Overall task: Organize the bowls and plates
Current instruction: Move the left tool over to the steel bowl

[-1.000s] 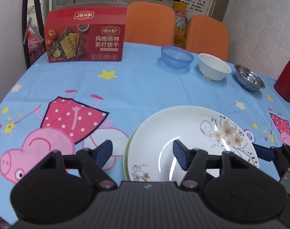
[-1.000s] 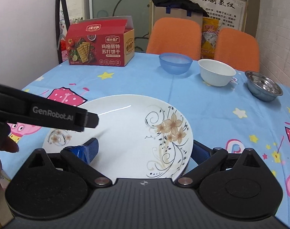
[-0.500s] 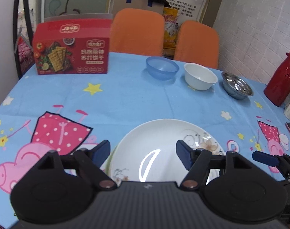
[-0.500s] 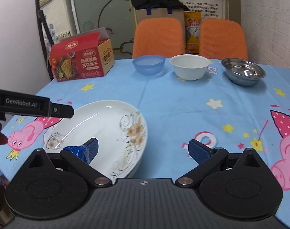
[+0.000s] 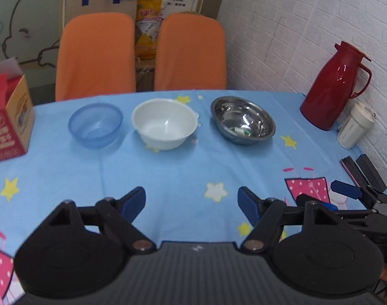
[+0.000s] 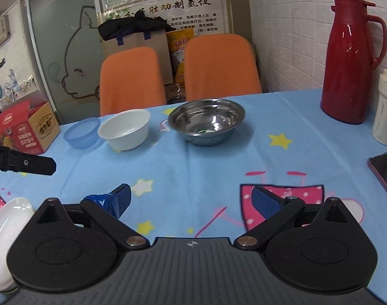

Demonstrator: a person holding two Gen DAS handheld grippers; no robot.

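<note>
Now both grippers have left the white floral plate (image 6: 5, 218), which a second ago lay right between their fingers; only its rim shows at the lower left of the right wrist view, resting on the blue cartoon-print table (image 5: 183, 167). So the plates look stacked and done, and the bowls come next, I judge. From the left: a red cracker box (image 5: 8, 124) at the table's edge, then a translucent blue plastic bowl (image 5: 95, 124), a white plastic bowl (image 5: 165, 123) just beside it, and a shiny stainless steel bowl (image 5: 243, 119) a little further right, all three apart and unstacked. Beyond them stand a red thermos jug (image 5: 333, 86) and a white cup (image 5: 355, 124). The left gripper (image 5: 191, 200) is opening, half wide, with nothing between its fingers. The right gripper (image 6: 191, 198) stands wide and empty too. Nesting the bowls is likely next.
</note>
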